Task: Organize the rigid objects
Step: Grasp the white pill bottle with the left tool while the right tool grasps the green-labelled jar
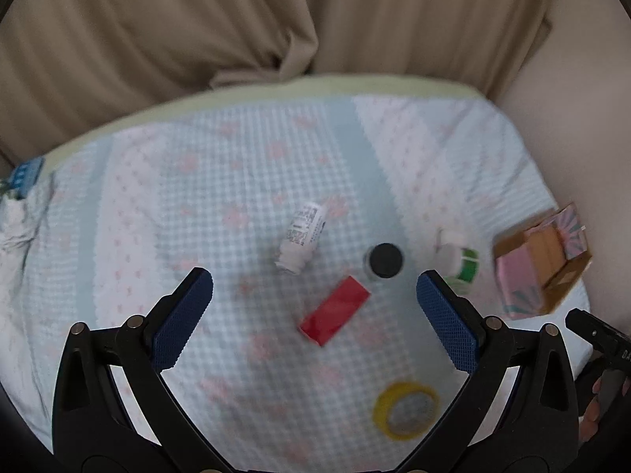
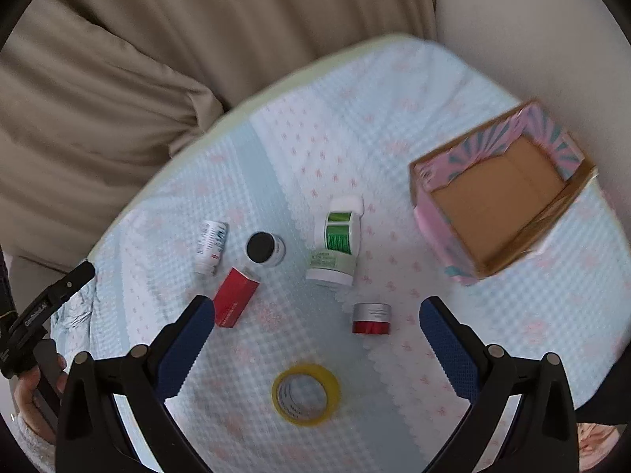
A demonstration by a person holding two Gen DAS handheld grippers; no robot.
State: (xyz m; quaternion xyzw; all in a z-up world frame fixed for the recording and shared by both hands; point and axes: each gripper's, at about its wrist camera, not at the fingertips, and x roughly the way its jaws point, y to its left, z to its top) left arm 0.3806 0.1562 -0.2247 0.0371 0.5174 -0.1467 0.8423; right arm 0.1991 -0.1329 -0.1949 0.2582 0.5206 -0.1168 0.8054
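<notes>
Surface: bed, patterned quilt, beige curtain behind.
Items: red box, bottles, tape roll scattered; cardboard box empty, right.
My fingers: both grippers spread, holding nothing.
Handling: red box probably light, stiff; pinch its long sides.

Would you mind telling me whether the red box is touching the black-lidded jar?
Apart. The right wrist view shows a strip of quilt between the red box and the black-lidded jar; the left wrist view is blurrier there.

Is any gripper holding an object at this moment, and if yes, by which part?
Nothing is held. The left gripper and the right gripper are both open above the items on the bedsheet.
</notes>
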